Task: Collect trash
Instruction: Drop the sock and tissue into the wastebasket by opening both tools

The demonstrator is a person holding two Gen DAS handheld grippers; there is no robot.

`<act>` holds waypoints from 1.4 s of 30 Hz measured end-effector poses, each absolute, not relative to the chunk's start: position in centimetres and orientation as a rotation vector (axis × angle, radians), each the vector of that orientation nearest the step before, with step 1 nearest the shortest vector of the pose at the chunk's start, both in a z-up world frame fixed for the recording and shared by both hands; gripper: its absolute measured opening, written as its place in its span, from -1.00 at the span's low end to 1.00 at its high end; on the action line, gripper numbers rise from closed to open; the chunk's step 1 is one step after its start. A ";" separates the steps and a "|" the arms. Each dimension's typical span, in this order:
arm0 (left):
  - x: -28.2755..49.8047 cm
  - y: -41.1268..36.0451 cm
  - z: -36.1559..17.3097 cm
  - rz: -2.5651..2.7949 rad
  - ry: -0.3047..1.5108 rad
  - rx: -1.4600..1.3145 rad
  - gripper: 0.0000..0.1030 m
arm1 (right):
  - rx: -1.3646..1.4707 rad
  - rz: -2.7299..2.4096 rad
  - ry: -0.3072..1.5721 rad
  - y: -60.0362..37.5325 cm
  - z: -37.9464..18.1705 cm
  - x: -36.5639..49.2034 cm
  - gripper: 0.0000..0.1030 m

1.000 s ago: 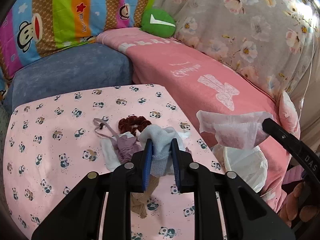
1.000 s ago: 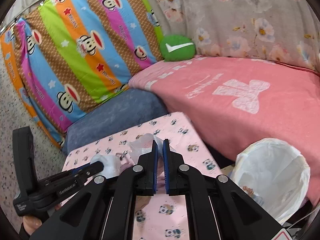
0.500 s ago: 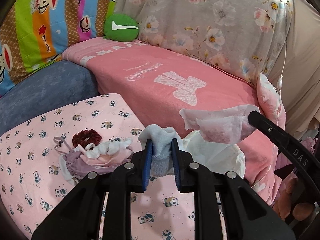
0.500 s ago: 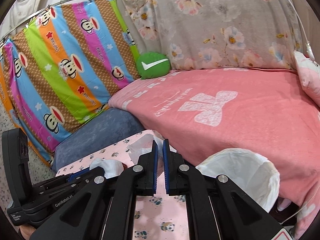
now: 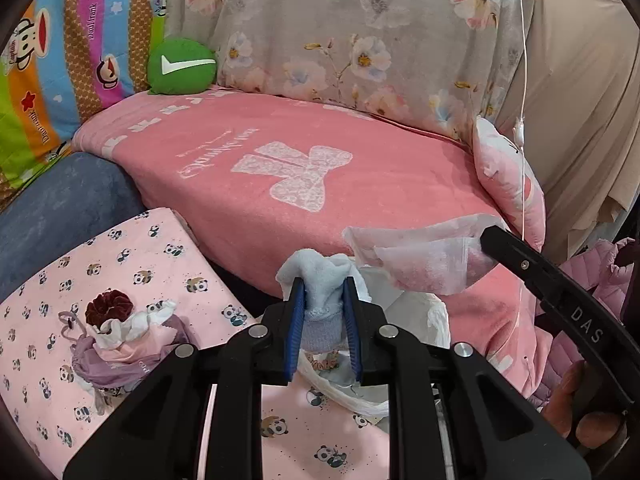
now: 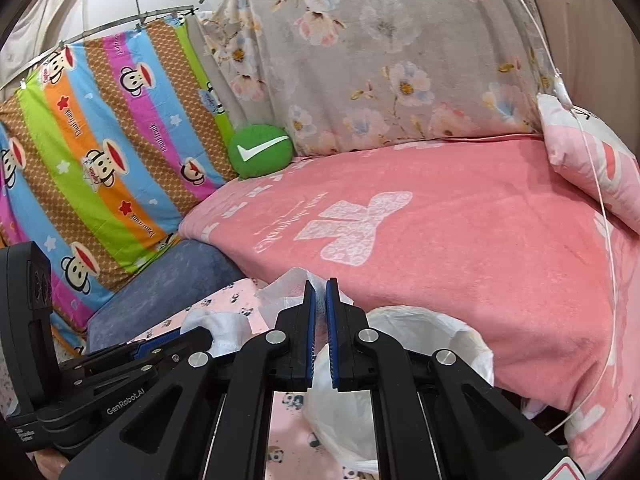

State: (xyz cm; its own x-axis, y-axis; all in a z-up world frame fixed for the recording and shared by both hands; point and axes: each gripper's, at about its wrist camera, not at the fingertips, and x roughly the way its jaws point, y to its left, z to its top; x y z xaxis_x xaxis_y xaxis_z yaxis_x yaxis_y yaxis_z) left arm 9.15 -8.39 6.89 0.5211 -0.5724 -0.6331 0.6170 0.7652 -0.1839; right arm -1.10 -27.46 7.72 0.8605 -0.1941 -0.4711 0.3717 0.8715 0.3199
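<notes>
The white bin liner [image 5: 404, 320] sits mostly hidden behind the left tongs [image 5: 323, 312] in the left wrist view, and in the right wrist view only its puffed rim [image 6: 432, 328] and one side show past the black arms — the bin under it cannot be made out. A hand [image 5: 580, 400] at the lower right edge is cut off by the frame.

Around it: a counter under a pink panda-print cloth [image 5: 152, 264], carrying a small heap of lilac and white fabric [image 5: 120, 344] topped by a dark red scrunchie [image 5: 109, 307]. Behind lies a pink blanket with a bow print [image 5: 304, 176], a round green cushion with a white tick [image 5: 182, 66], a striped monkey-print sheet [image 6: 100, 152], a grey floral cover [image 5: 360, 40] and a pink pillow [image 5: 508, 176]. A thin white cord [image 5: 522, 120] hangs down at the right.

The left tongs are clenched on a bunched pale blue cloth [image 5: 320, 280], its top bulging above the blue pads, just above the liner's opening. The right tongs [image 6: 319, 308] are closed almost fully, pinching a thin crumpled white wrapper [image 5: 424, 260] — translucent, pinkish inside — held in the air over the blanket's edge, just beside the liner.
</notes>
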 end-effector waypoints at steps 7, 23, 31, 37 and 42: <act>8.5 -11.4 6.7 -0.762 0.737 0.098 -0.63 | 0.436 -0.348 0.443 -29.7 7.2 -2.2 -0.87; 8.3 -15.7 5.2 -0.831 0.776 0.143 -0.58 | 0.459 -0.400 0.478 -32.8 5.5 -2.9 -0.87; 8.4 -15.7 5.2 -0.800 0.752 0.131 0.33 | 0.460 -0.409 0.489 -33.1 5.2 -2.5 -0.73; 8.5 -15.2 5.5 -0.777 0.729 0.133 0.37 | 0.465 -0.412 0.473 -32.8 5.4 -2.6 -0.47; 8.5 -14.6 5.6 -0.758 0.721 0.128 0.37 | 0.456 -0.404 0.470 -32.4 5.6 -2.5 -0.44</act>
State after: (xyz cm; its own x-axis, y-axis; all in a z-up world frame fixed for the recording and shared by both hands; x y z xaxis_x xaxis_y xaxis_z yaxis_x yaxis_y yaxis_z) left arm 8.52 -14.56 5.58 0.5017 -0.5829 -0.6392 0.6669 0.7312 -0.1433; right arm -2.51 -32.37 5.64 0.8175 -0.2632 -0.5123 0.4670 0.8235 0.3221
